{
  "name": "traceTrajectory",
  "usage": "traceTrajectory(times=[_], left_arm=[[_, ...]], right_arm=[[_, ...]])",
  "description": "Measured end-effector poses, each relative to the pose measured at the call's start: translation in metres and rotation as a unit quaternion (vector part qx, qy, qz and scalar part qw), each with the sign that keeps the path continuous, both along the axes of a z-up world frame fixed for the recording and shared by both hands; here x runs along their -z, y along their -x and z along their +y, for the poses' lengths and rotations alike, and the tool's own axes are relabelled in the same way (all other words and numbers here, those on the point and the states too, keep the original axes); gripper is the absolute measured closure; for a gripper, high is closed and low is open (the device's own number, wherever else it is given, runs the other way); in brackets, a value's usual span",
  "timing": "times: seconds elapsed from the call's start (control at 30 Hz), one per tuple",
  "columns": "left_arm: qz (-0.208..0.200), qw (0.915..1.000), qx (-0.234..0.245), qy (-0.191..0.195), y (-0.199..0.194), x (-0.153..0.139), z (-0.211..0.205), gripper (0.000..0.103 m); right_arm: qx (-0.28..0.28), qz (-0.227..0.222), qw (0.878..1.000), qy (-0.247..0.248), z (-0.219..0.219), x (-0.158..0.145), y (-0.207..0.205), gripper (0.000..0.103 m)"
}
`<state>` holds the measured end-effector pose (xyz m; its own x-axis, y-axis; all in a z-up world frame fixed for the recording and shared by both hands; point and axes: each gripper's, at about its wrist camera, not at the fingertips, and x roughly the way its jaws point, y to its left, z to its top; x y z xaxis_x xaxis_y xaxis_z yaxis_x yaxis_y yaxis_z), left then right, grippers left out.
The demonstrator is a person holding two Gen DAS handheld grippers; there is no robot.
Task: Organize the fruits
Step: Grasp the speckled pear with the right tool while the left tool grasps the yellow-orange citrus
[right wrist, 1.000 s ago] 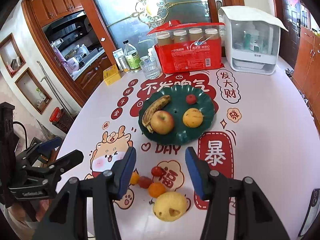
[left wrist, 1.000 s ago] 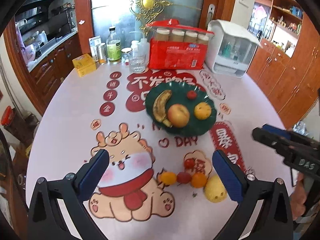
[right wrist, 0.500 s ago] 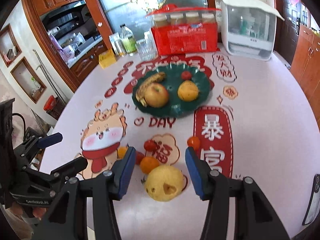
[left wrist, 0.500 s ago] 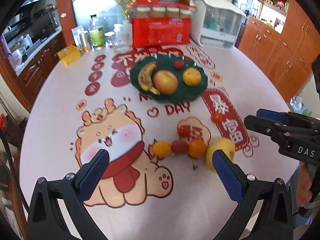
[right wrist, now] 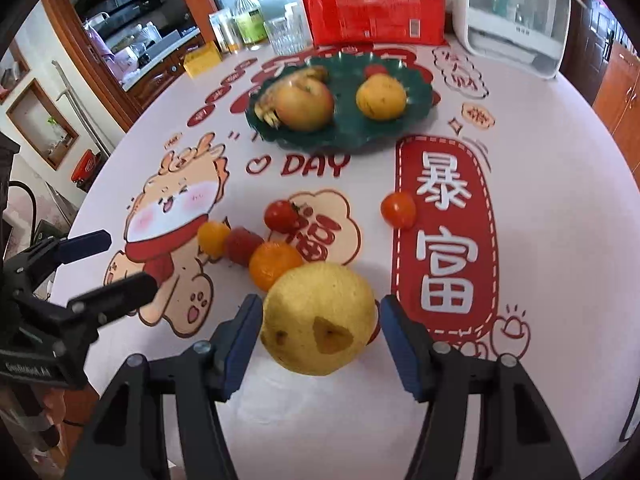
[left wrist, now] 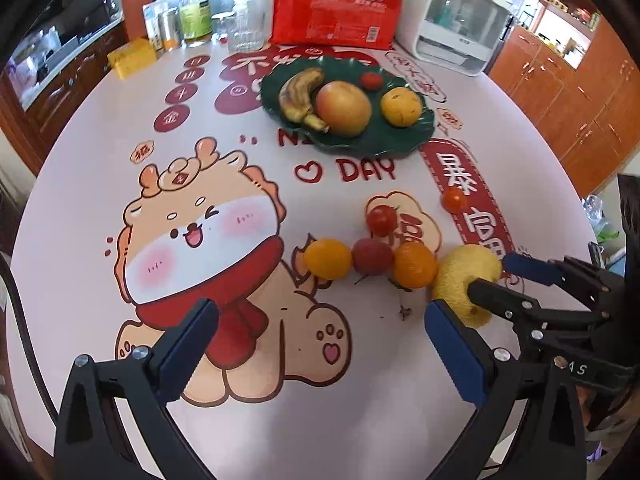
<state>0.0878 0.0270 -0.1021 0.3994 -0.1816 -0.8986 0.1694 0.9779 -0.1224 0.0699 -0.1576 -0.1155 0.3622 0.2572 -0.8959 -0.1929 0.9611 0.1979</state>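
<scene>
Right hand-held gripper [right wrist: 320,336] is spread, jaws just been opening, with the yellow pear [right wrist: 320,318] between the pads but not pinched: a gap shows on the right side, and the left pad sits at or just off the skin. Left hand-held gripper [left wrist: 316,348] is spread wide over the bare surface [left wrist: 80,184], nothing in it. The pear sits near the surface's near edge, touching the orange mandarin [right wrist: 274,266] behind it, which heads a row with a dark red fruit [right wrist: 242,245] and a small yellow-orange one [right wrist: 213,237]. Risks, as I judge them: the left pad nudges the pear into the mandarin and sets the row rolling; a round, lopsided body squirts out if the pads close off-centre; the skin already shows a gouged patch facing the camera, so a hard squeeze bruises it more. Two cherry tomatoes [right wrist: 280,216] [right wrist: 398,209] lie loose beyond, easy to knock. Long axis: hard to read, the pear looks nearly round from here; stem end not visible. The green plate [right wrist: 420,120] towards the far edge already holds an apple [right wrist: 306,106], a banana [left wrist: 298,90], an orange [right wrist: 380,96] and a small red fruit.
</scene>
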Motion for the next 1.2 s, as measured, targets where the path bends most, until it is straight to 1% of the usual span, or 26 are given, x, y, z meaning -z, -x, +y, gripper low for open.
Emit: traceTrajectory(times=[0.1,0.23,0.4,0.53,0.77,0.87,0.97,1.07,1.2], left_arm=[[0.003,0.9999,-0.012,-0.001,-0.005,0.005,0.005,0.001],[0.010,0.9997,-0.024,-0.004,-0.014,0.015,0.010,0.006],[0.022,0.9993,-0.029,-0.003,-0.025,0.027,0.009,0.013],[0.031,0.9991,-0.027,-0.006,-0.032,0.035,0.006,0.017],[0.040,0.9987,-0.031,-0.002,-0.041,0.042,0.001,0.017],[0.045,0.9985,-0.032,0.000,-0.045,0.046,-0.001,0.019],[0.047,0.9983,-0.034,0.004,-0.049,0.049,-0.003,0.020],[0.047,0.9981,-0.039,0.010,-0.055,0.050,-0.003,0.020],[0.047,0.9976,-0.049,0.011,-0.061,0.051,0.000,0.021]], right_arm=[[-0.001,-0.002,1.000,-0.002,0.000,0.005,0.000,0.035],[-0.005,-0.001,1.000,0.000,0.002,0.009,-0.002,0.033],[-0.005,0.010,1.000,-0.009,0.002,0.016,-0.007,0.026],[0.000,0.020,1.000,-0.022,-0.001,0.021,-0.012,0.025],[0.003,0.044,0.998,-0.052,-0.006,0.029,-0.018,0.025],[-0.004,0.046,0.998,-0.051,-0.006,0.029,-0.018,0.025],[-0.016,0.043,0.998,-0.047,-0.004,0.027,-0.018,0.031],[-0.021,0.043,0.998,-0.035,-0.006,0.025,-0.016,0.031],[-0.018,0.049,0.998,-0.036,-0.013,0.025,-0.016,0.031]])
